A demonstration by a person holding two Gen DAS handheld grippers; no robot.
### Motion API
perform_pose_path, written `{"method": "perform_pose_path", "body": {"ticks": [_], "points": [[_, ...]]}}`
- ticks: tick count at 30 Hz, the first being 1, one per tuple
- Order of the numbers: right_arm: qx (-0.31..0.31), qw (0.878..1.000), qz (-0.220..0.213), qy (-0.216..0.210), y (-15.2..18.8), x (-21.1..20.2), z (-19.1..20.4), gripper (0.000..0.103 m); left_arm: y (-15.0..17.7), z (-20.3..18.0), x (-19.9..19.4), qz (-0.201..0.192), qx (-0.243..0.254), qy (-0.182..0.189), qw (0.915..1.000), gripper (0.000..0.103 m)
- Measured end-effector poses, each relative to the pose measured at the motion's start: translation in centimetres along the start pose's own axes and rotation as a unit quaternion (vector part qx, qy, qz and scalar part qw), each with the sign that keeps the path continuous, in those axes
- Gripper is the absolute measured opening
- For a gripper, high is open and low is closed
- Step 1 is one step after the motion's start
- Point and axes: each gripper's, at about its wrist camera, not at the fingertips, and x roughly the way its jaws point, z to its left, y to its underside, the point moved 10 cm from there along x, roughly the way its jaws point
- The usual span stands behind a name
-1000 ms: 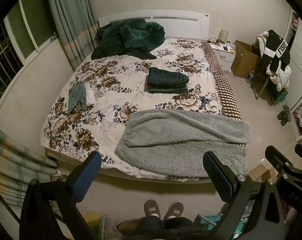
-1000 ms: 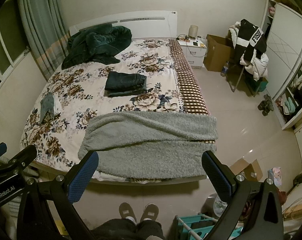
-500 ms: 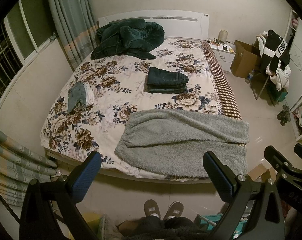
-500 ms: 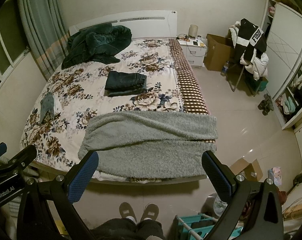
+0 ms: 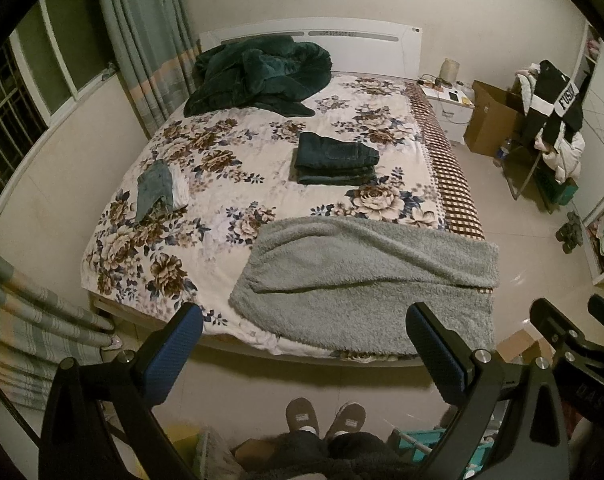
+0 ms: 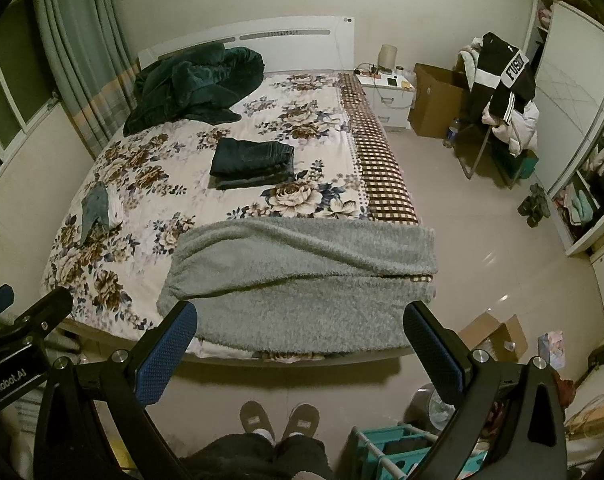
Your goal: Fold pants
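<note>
Grey fleece pants (image 5: 365,280) lie spread across the foot of the flowered bed (image 5: 206,184), legs to the left, one edge hanging over the bed's front; they also show in the right wrist view (image 6: 302,280). My left gripper (image 5: 302,344) is open and empty, held above the floor in front of the bed, apart from the pants. My right gripper (image 6: 300,344) is open and empty, also short of the pants' front edge. Folded dark jeans (image 5: 335,158) sit mid-bed, also in the right wrist view (image 6: 254,162).
A dark green blanket (image 5: 258,76) is piled at the headboard. A small folded grey-green garment (image 5: 156,188) lies at the bed's left. A chair with clothes (image 6: 501,92), a cardboard box (image 6: 433,100) and a nightstand (image 6: 387,96) stand right. My slippered feet (image 5: 323,420) are below.
</note>
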Motion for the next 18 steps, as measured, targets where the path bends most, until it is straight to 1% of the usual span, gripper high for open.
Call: {"method": "perform_pose_path", "body": {"ticks": [2,3,6,9,12,13,15,17,18], "points": [[0.006,1.0,0.003,0.0,0.0,0.2,-0.3,0.103,-1.5,0.4,0.0,-0.003,-0.004,-0.004,1.0,0.103],[0.007,1.0,0.003,0.0,0.3,1.6,-1.2,0.103,-1.6,0.5,0.8,-0.004,-0.008,-0.007,0.9999,0.103],[0.02,1.0,0.008,0.005,0.2,4.8,-2.7,0.103,-3.1,1.1,4.3,-0.009,-0.03,-0.029,0.9991,0.103],[0.041,0.999,0.026,0.007,-0.4,9.2,-4.6,0.103,-4.0,0.9,7.6,-0.001,-0.047,-0.049,0.9977,0.103],[0.069,0.996,0.051,0.0,-1.2,15.1,-6.9,0.103,-5.0,1.3,12.9,0.028,-0.056,-0.063,0.9961,0.103],[0.085,0.994,0.064,0.0,-1.4,17.9,-7.7,0.103,-5.1,1.6,14.3,0.037,-0.058,-0.067,0.9954,0.103],[0.107,0.991,0.086,0.002,-1.5,22.1,-8.8,0.103,-5.5,2.2,18.6,0.065,-0.06,-0.079,0.9929,0.103],[0.138,0.984,0.115,0.005,-1.6,27.6,-10.3,0.103,-5.6,2.8,22.3,0.091,-0.065,-0.087,0.99,0.103],[0.149,0.981,0.127,0.003,-1.7,29.8,-10.8,0.103,-5.8,3.2,25.0,0.109,-0.067,-0.092,0.9876,0.103]]}}
